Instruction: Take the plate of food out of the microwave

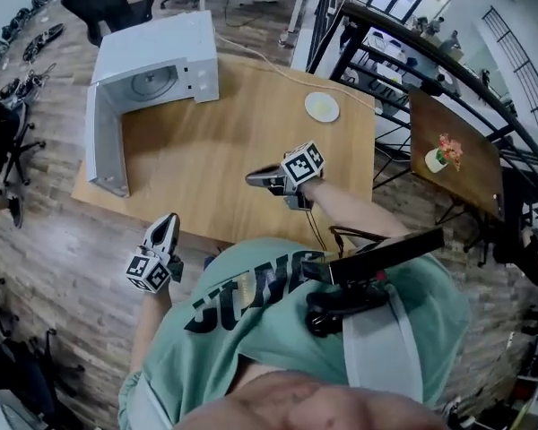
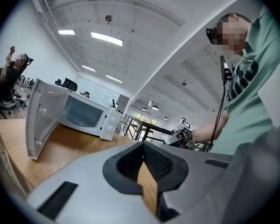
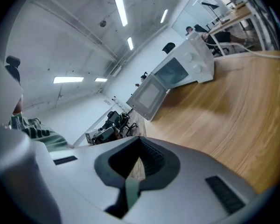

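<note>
Already outside microwave (image 1: 161,43): plate (image 1: 322,107) on table (image 1: 224,168); detail indistinct.

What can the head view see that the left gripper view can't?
Only the head view shows the plate sitting on the table and the flowers on a side table. Only the left gripper view shows the ceiling lights. Both show the microwave with its door open, the wooden table and the right gripper.
</note>
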`<state>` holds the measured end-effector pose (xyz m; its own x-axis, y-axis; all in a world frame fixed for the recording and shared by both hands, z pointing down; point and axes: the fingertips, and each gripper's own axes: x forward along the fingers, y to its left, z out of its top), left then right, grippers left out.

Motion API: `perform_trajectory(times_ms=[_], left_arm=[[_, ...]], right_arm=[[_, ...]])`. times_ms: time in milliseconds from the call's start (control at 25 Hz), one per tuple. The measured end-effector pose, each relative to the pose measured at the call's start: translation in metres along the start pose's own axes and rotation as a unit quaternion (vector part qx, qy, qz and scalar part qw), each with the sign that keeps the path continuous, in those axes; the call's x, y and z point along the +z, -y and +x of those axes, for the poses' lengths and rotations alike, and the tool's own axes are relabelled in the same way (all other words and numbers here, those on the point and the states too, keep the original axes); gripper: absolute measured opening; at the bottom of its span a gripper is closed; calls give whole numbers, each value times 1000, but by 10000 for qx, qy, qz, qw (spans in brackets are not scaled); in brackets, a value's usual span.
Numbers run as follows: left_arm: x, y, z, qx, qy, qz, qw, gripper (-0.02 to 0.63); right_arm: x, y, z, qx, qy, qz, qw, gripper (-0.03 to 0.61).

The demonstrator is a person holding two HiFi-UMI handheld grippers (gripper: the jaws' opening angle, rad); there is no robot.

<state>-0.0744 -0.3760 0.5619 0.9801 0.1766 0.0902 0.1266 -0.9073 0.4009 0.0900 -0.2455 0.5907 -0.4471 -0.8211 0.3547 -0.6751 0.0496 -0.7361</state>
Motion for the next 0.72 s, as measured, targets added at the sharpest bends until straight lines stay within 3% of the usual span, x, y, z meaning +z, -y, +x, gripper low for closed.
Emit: perform_trajectory(times_ms=[160,280,400,560,720], left_arm=[[5,57,17,242,179,41,9995,5],[-31,135,49,77,-292,95,9995,5],[-44,204,95,-380,-523,223,9977,5],[-27,266,147,-1164,-510,465,9908,5],[4,290,180,-1850,-447,721,9791,5]], right_arm=[[5,-26,-86,-337,204,-1171,9923,8],[-30,-39,-165,-551,245,-1698,9836,8],[-63,-36,-233,-654,738,-1581,9825,8],[-86,-33,-297,-1070,1372,-1325,9758,8],[-79,-50,-348,-1706,2155,-1338,9521,8]])
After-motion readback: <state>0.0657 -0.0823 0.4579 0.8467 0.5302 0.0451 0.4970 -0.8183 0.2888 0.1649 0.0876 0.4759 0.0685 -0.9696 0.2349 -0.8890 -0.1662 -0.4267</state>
